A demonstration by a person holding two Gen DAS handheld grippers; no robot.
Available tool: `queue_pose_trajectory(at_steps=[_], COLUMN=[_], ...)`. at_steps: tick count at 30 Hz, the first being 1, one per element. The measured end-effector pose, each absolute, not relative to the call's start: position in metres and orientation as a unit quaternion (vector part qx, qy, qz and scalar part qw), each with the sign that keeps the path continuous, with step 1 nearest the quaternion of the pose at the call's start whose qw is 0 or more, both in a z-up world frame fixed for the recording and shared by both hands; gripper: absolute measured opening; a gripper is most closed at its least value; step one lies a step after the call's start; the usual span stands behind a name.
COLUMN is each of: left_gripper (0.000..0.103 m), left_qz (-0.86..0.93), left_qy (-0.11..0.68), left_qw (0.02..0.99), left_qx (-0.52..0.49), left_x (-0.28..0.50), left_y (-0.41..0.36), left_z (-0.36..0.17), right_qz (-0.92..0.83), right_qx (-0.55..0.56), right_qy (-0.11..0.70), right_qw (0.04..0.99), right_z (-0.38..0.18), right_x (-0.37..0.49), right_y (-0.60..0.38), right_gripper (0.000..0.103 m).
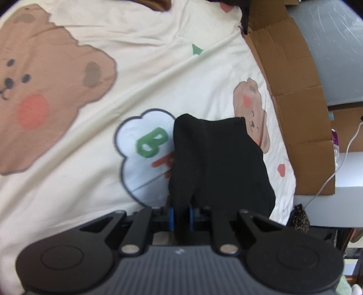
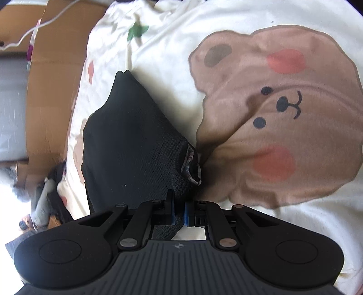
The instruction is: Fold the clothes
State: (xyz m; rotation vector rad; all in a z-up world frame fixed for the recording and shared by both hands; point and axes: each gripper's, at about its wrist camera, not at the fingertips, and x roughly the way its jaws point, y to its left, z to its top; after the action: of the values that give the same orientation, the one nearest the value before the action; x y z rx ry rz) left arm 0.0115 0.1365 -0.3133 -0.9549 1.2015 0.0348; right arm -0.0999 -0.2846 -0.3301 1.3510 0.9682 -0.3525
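Observation:
A black mesh garment (image 1: pixel 217 158) hangs bunched above a cream bedsheet printed with brown bears (image 1: pixel 158 74). My left gripper (image 1: pixel 181 214) is shut on one edge of it, with the cloth pinched between the blue pads. In the right wrist view the same black garment (image 2: pixel 133 145) drapes to the left, a patterned inner hem showing at its right corner. My right gripper (image 2: pixel 180 215) is shut on a fold of that cloth. Where the rest of the garment runs is hidden behind both grippers.
The bear bedsheet (image 2: pixel 261 109) covers the bed under both grippers. Flattened cardboard (image 1: pixel 295 95) lines the bed's side, with a grey surface (image 1: pixel 335 45) and a white cable (image 1: pixel 335 168) beyond. In the right wrist view cardboard (image 2: pixel 50 95) and a white cable (image 2: pixel 45 21) lie left.

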Motion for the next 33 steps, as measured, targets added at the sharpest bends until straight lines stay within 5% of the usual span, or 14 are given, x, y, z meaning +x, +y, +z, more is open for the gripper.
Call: queue_pose_trajectory(at_steps=[33], left_gripper=[0.015], left_qz=[0.046], left_qy=[0.629], left_qw=[0.659], left_qx=[-0.409], left_x=[-0.069], left_y=[0.075], left_z=[-0.320], right_qz=[-0.154], right_qx=[0.481], right_qy=[0.468], right_qw=[0.725], right_z=[-0.292], right_x=[-0.052], right_y=[-0.343], right_gripper=[0.005])
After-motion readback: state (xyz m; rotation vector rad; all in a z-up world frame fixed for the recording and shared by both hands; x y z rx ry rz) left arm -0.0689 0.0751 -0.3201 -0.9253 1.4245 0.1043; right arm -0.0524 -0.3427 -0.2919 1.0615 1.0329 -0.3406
